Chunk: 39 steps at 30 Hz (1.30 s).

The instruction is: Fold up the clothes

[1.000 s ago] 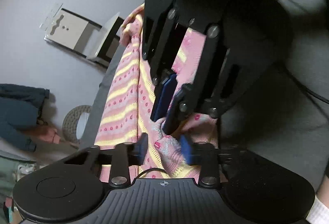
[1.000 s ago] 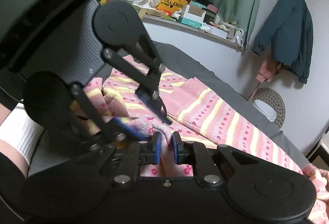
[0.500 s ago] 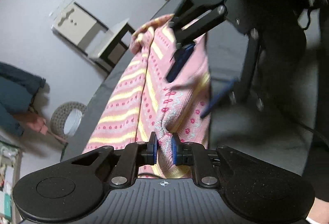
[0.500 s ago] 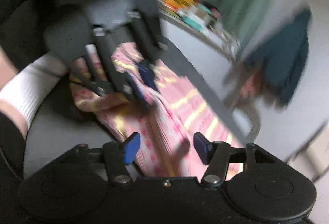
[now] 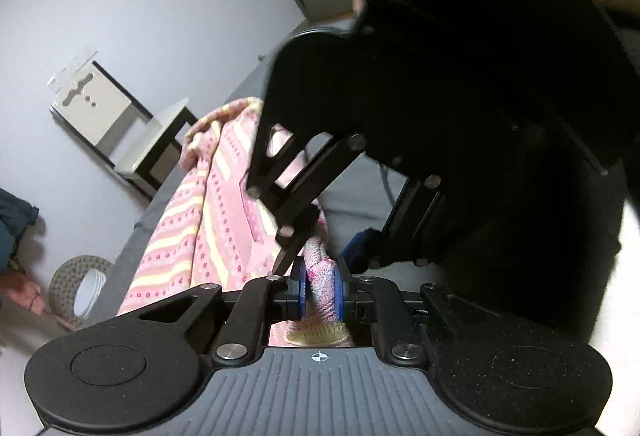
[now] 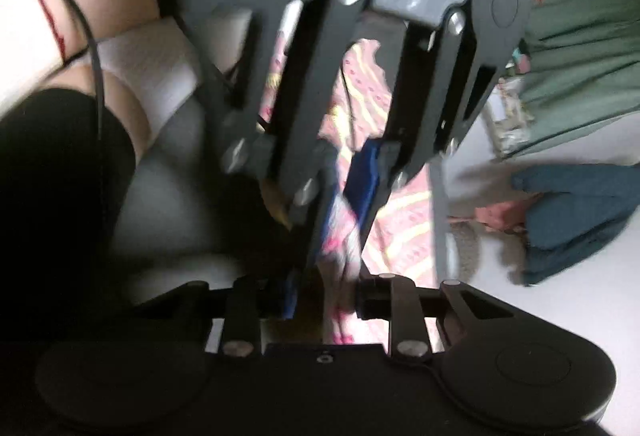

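Item: pink striped knit garment (image 5: 208, 212), draped along grey bed (image 5: 352, 196); left gripper (image 5: 319, 290) clamped on bunched hem; right gripper (image 5: 332, 252) beside it, parted, holding nothing discernible; advice: seat right pads squarely on hem before lifting.

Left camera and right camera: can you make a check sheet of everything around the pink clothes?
Surface: grey bed, partly covered by cloth.
Job's things: pink striped knit stretched along the bed, one end bunched up.
Clutter: nothing seen on the bed.
Grippers: left gripper shut on the knit; right gripper has knit between its fingers, too blurred to tell its grip.
Cables: black cable by the person's leg.
Surroundings: white wall, small table, woven basket, green curtain, dark blue jacket.
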Each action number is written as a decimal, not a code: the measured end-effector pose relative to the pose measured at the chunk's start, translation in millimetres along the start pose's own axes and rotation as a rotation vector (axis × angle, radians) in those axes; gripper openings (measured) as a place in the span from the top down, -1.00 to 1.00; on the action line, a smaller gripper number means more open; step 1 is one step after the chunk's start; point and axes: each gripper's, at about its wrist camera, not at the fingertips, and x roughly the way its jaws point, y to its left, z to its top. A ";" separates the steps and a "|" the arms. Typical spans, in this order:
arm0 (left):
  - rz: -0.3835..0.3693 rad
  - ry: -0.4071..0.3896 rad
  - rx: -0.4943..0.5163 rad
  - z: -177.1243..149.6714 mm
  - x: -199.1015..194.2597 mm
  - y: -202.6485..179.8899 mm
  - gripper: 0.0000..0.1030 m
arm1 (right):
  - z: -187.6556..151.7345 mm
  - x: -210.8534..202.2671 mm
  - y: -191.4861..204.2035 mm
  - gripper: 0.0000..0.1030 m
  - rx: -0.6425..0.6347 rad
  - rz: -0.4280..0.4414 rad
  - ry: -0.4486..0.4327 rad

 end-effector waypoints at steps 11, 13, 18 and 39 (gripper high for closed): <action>0.037 -0.005 -0.136 -27.6 19.8 62.5 0.74 | -117.3 21.8 -59.7 -0.23 0.294 -0.074 0.328; 0.056 -0.002 -0.166 -32.2 27.5 75.7 0.74 | -154.5 45.1 -60.3 -0.20 0.224 -0.057 0.455; 0.062 -0.021 -0.235 -45.7 35.1 87.0 0.74 | -216.0 82.2 -57.6 -0.18 0.078 -0.019 0.517; 0.252 -0.019 -0.374 -54.1 46.1 123.6 0.74 | -221.0 116.1 -90.8 -0.27 0.378 -0.325 0.472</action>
